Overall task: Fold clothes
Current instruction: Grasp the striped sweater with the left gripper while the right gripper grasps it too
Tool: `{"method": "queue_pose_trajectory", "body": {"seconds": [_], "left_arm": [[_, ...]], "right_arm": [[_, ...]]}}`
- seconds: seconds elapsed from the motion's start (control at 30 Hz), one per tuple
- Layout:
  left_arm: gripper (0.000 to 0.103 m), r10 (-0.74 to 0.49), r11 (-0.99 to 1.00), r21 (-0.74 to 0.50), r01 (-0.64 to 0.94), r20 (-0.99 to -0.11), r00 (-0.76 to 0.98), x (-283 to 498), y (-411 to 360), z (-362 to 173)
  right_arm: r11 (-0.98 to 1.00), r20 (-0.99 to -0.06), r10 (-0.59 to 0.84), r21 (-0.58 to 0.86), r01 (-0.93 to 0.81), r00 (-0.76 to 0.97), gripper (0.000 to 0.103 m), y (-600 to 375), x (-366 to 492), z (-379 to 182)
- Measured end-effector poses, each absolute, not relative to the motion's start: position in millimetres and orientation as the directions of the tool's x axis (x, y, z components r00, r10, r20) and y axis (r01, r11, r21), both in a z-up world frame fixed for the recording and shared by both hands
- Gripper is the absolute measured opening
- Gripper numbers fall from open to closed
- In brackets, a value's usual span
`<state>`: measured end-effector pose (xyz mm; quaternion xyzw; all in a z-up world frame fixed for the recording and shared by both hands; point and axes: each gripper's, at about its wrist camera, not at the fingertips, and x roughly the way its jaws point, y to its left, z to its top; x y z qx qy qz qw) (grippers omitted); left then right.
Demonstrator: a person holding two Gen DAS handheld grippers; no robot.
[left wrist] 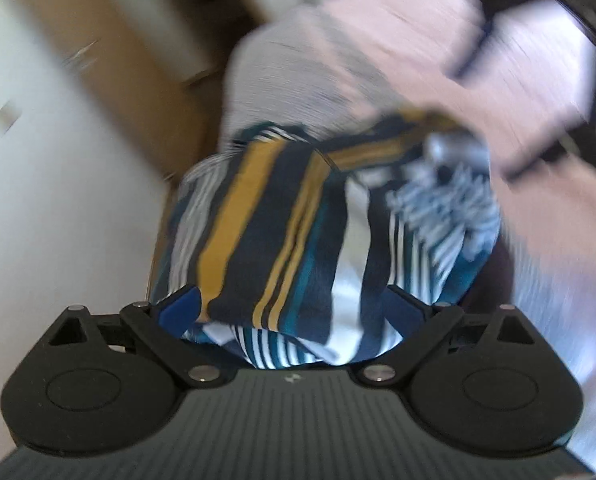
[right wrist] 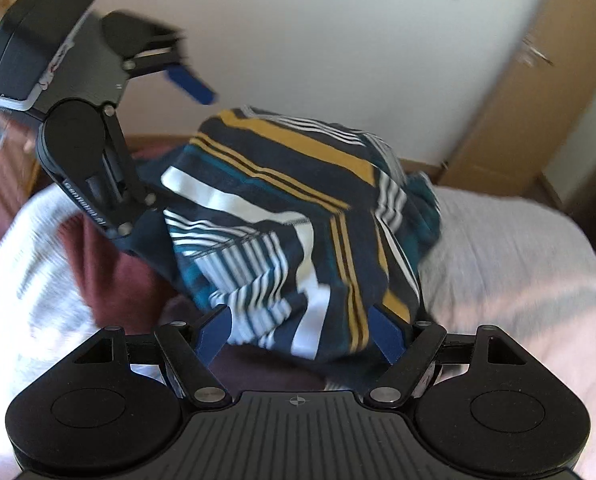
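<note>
Lying bunched in a loose heap on the bed: a crumpled garment of navy fabric [right wrist: 298,216] with mustard, teal and white stripes, also filling the middle of the left wrist view [left wrist: 298,220]. Resting partly on a dark maroon cloth [right wrist: 109,268] showing beneath its near-left edge, itself spread over a pale grey-white ribbed bedcover [right wrist: 498,248].

Bulging between the blue fingers of the left gripper [left wrist: 293,304], which are standing spread wide to either side of the heap, fabric pressing into the gap without being pinched. Likewise sitting between the blue fingers of the right gripper [right wrist: 298,328], also held apart around the near end of the striped bundle. Seen from the right wrist view, the black left gripper body is hanging over the heap's upper-left side, one blue fingertip [right wrist: 189,80] sticking out free against the white wall [right wrist: 338,40].

Blurring with motion in both views. Standing beyond the bed, a light brown wooden wardrobe [right wrist: 530,100] beside the wall.
</note>
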<state>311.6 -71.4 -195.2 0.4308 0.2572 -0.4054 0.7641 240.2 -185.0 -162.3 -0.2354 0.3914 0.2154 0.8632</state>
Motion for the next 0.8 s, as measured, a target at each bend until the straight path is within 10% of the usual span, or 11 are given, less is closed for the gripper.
{"method": "queue_pose_trajectory", "body": {"seconds": [0.13,0.27,0.33,0.8], "left_arm": [[0.088,-0.453,0.275,0.386,0.881,-0.756,0.473,327,-70,-214],[0.035,-0.478,0.363,0.33,0.872,-0.737,0.478,337,-62,-209],[0.021,-0.481,0.398,0.3,0.867,-0.737,0.476,342,-58,-195],[0.015,-0.763,0.183,0.348,0.919,-0.539,0.356,117,-123,-61]], "right_arm": [[0.754,-0.814,0.205,-0.223,-0.618,0.544,0.078,-173,279,-194],[0.778,-0.85,0.182,-0.183,-0.601,0.494,0.073,-165,311,-221],[0.796,-0.859,0.191,-0.148,-0.588,0.475,0.029,-165,315,-219],[0.955,-0.693,0.202,-0.018,-0.297,0.692,0.001,-297,108,-52]]}}
